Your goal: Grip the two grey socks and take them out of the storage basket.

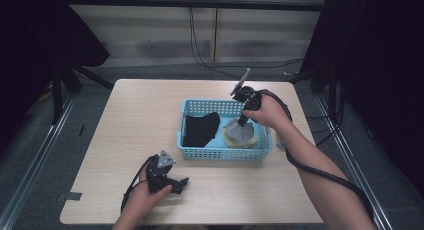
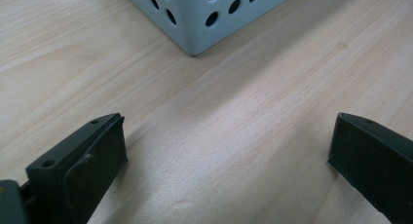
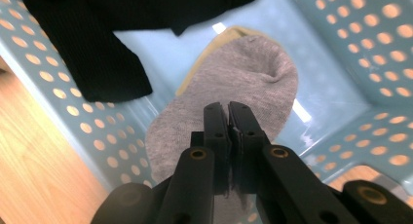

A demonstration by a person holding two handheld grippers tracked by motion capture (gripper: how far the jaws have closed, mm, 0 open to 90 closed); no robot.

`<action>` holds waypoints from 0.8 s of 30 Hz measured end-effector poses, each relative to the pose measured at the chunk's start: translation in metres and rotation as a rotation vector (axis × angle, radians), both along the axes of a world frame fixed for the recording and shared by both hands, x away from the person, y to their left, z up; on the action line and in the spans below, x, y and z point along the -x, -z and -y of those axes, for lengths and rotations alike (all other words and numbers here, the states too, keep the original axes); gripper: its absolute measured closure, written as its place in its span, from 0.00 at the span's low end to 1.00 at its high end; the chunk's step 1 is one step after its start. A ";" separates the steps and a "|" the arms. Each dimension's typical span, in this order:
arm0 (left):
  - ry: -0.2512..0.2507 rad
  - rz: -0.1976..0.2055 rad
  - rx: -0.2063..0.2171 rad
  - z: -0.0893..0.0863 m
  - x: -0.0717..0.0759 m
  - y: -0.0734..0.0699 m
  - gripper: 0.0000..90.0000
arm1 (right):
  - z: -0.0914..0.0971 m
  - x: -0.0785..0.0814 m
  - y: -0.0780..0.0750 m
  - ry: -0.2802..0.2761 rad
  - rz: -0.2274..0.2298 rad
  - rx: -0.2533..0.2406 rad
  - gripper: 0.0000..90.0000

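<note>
Your right gripper (image 3: 229, 109) has its jaws pinching the grey sock (image 3: 234, 83) over the basket (image 1: 200, 152); it is light, limp, so grip a fold, not an edge.

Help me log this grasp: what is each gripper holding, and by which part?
The right gripper is shut on the grey sock, pinching a fold of fabric near one end, over the blue basket. The left gripper is open, holding nothing.

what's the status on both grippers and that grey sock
Right gripper shut on grey sock, pulling it up over the blue basket. Left gripper open on table. Black sock beside it, nothing blocking.
</note>
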State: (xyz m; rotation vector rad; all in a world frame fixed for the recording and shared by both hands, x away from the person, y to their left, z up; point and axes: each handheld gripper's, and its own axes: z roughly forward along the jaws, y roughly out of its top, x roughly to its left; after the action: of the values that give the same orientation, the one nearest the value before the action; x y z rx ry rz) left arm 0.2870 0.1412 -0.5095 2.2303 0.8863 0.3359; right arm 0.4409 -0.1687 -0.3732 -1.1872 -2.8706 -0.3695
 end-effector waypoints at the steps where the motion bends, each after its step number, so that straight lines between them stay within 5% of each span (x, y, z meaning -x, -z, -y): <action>1: 0.000 0.000 0.000 0.000 0.000 0.000 0.00 | 0.000 0.000 0.000 0.000 0.000 0.000 0.97; 13: 0.001 0.000 -0.001 0.000 0.000 0.000 0.00 | 0.009 -0.003 -0.021 0.003 -0.009 -0.005 0.97; 24: -0.002 0.002 -0.002 0.000 0.000 0.000 0.00 | 0.029 -0.001 -0.048 0.035 0.038 -0.033 0.97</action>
State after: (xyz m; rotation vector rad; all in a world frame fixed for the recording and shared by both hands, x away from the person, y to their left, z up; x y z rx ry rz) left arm 0.2869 0.1411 -0.5096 2.2301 0.8877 0.3405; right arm 0.4423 -0.1981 -0.3257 -1.2399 -2.8664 -0.4432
